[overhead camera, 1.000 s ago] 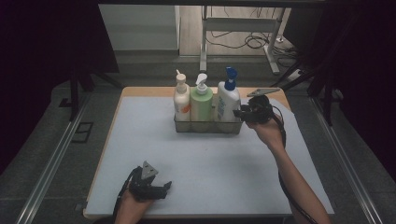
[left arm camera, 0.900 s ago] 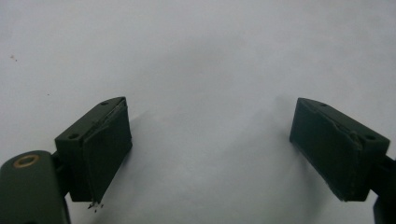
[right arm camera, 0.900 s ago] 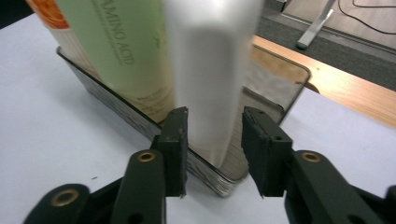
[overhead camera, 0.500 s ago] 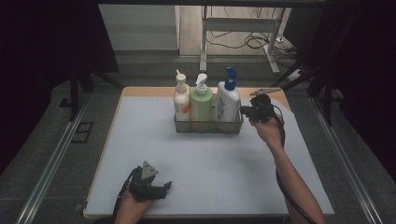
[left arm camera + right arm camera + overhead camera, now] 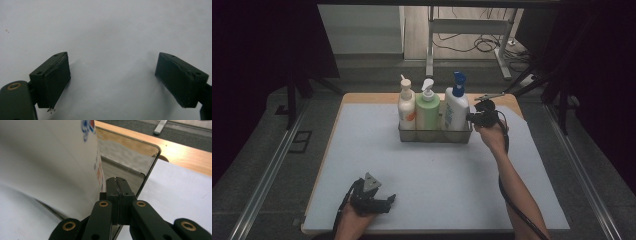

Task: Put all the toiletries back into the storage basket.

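- Three bottles stand in a metal caddy [image 5: 434, 135] near the counter's far edge.
- Right claw [image 5: 117, 188] has just closed, pinching the caddy's end wall [image 5: 130, 162].
- Left claw [image 5: 112, 82] gapes, holding nothing.
- Such a thin-wall pinch could slip, toppling the blue-pump bottle [image 5: 456, 107].

Both grippers are black. The left gripper [image 5: 388, 201] carries a grey three-cornered plate and square flat pads [image 5: 57, 80]. The right gripper [image 5: 117, 185] has linked arms with brass-coloured pivots. A black cable [image 5: 517, 207] trails along the bare right forearm.

Three pump bottles [image 5: 428, 107] in one metal basket [image 5: 435, 135]; two hand-held grippers [image 5: 371, 197]; one table [image 5: 532, 165].
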A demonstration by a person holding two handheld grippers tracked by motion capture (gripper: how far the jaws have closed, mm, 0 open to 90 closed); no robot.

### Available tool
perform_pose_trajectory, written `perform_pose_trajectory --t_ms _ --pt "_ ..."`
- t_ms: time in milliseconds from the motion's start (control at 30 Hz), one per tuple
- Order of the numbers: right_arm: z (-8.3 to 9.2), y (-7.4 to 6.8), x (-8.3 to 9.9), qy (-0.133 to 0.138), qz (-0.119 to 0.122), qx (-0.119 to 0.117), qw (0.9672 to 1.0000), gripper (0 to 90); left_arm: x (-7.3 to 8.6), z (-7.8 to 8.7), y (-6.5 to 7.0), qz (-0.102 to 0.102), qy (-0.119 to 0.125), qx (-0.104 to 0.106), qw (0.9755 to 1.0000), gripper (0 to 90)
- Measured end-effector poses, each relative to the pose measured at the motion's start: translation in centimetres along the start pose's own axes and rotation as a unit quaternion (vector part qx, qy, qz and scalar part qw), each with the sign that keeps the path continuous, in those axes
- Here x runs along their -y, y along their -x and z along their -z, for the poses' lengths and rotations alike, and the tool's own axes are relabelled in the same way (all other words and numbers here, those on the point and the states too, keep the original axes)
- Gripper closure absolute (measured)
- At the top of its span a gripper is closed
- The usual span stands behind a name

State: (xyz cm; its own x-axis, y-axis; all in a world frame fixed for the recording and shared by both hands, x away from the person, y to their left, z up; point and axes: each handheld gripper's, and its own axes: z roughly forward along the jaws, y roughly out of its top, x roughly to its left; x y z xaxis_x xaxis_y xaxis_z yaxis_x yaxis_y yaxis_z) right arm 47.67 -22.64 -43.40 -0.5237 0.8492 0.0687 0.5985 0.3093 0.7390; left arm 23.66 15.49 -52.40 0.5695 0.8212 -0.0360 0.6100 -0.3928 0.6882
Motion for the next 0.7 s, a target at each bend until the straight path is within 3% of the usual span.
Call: perform_pose_trajectory --t_ms 333,700 --pt "-2.1 0.4 0.5 -0.012 -0.001 -0.014 0.9998 89.2 0.0 0.0 0.0 -0.001 -0.001 0.001 1.0000 12.4" --pt "-2.7 0.3 1.0 -0.022 -0.007 -0.024 0.9995 89.3 0.0 0.0 0.0 0.002 0.000 0.001 1.0000 12.3"
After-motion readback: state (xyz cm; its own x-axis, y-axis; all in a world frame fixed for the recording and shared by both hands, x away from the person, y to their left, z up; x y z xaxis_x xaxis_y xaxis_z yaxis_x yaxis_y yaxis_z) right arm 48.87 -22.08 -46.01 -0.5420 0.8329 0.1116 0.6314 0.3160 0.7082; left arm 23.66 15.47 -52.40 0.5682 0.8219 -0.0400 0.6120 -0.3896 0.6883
